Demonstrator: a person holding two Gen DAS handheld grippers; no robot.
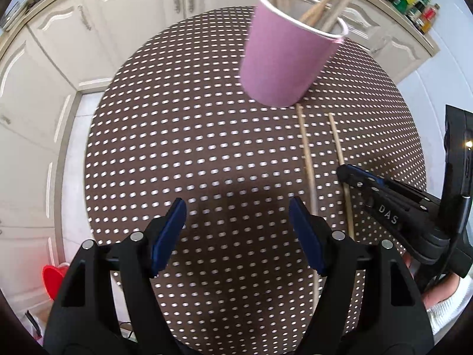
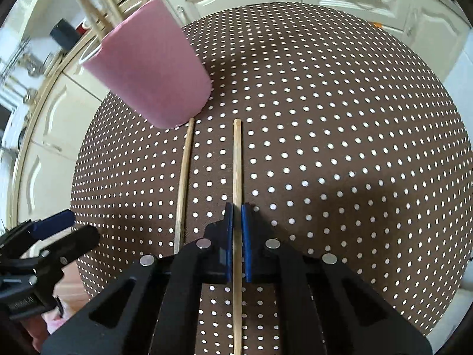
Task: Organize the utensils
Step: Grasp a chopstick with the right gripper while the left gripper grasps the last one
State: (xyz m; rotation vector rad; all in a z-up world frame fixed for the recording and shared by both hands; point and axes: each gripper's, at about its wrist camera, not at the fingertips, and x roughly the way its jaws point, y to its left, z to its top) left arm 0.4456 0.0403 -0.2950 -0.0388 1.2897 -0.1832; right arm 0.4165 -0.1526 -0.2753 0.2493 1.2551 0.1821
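Right wrist: right gripper (image 2: 237, 210) jaws clamped on slim wooden chopstick (image 2: 237, 162); left gripper (image 1: 238, 210) jaws wide, empty.

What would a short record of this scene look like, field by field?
surface: round table with brown dotted cloth
container: pink cup holding several wooden sticks
loose sticks: two, lying side by side near the cup
right gripper: fingers closed on one loose stick
left gripper: fingers apart, holding nothing
other stick: untouched
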